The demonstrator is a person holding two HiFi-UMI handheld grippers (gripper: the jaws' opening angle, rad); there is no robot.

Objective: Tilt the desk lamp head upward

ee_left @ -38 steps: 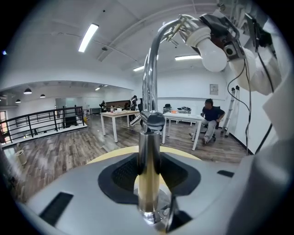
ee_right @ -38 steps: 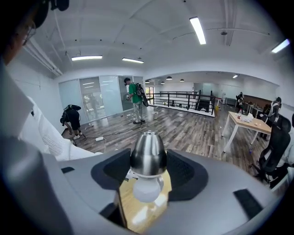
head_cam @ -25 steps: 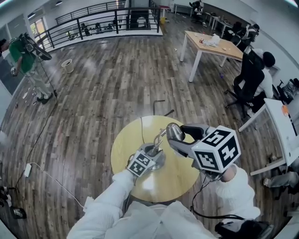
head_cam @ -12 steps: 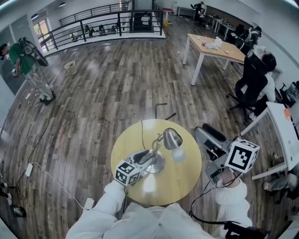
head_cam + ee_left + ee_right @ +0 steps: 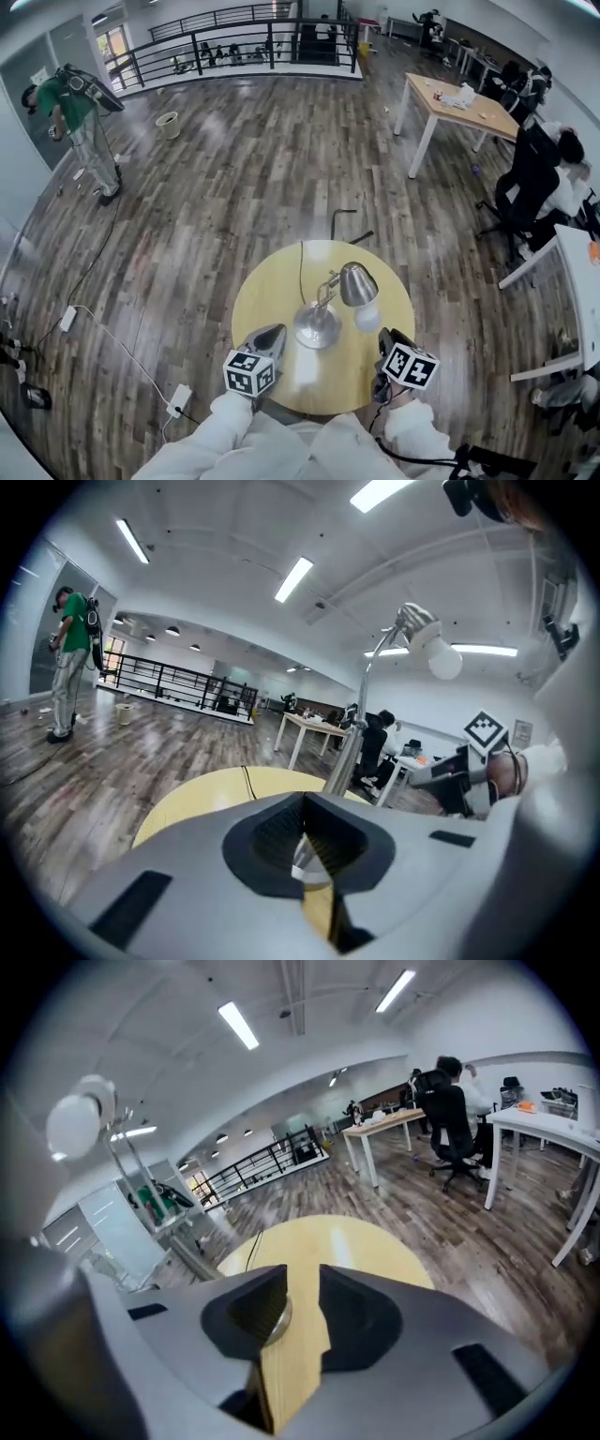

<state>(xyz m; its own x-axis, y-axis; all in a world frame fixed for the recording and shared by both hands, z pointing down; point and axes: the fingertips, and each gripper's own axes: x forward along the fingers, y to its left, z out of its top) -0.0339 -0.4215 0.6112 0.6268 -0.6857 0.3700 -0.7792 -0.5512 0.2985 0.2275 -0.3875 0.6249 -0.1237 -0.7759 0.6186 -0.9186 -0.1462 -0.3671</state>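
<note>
I wore white sleeves (image 5: 220,436) along the bottom of the frame. My left gripper (image 5: 269,332) and right gripper (image 5: 385,337) were grey with dark pads (image 5: 267,844), each carrying a black-and-white marker cube (image 5: 248,372).

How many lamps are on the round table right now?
1. The desk lamp stands near the middle of the round yellow table, with its head over the table's right half. No other lamp shows in any view.
</note>
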